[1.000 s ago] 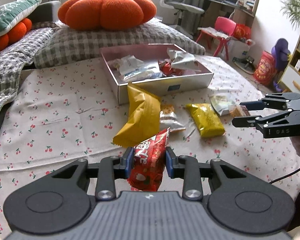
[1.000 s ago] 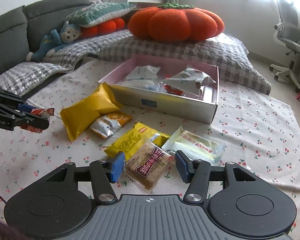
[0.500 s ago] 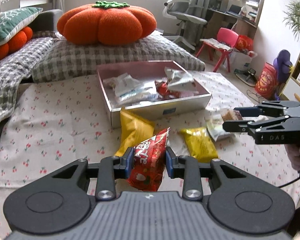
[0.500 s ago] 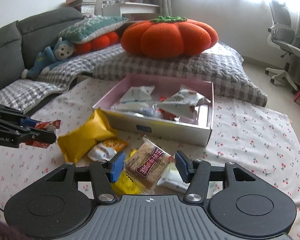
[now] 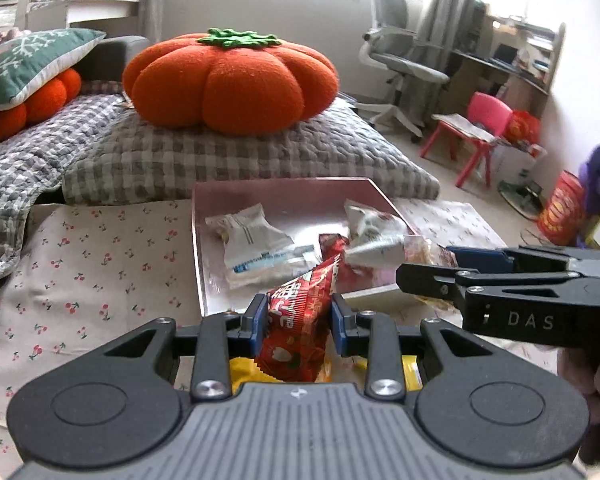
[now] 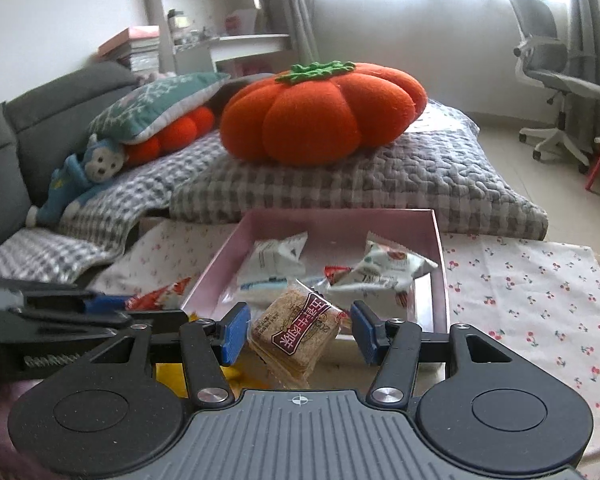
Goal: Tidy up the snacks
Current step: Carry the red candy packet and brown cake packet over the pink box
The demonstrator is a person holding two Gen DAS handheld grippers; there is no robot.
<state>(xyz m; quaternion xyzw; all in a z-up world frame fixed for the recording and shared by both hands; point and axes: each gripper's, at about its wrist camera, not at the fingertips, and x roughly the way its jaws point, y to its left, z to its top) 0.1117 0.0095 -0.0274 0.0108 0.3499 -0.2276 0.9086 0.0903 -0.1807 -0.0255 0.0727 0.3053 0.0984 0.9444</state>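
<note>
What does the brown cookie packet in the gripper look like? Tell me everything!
The brown cookie packet is a clear, crinkly plastic wrapper over a stack of square, grainy tan biscuits. A dark red label with white characters runs across its front. It sits tilted, one corner pointing down, held in the right gripper and lifted just in front of the pink box of snacks. The wrapper's side edges meet the blue pads; nothing else seems to touch it.

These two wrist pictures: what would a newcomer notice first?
First, the big orange pumpkin-shaped plush cushion on the grey checked quilt behind the pink snack box. Then the near packets: a red foil packet in the left gripper, a clear-wrapped brown biscuit in the right gripper.
</note>
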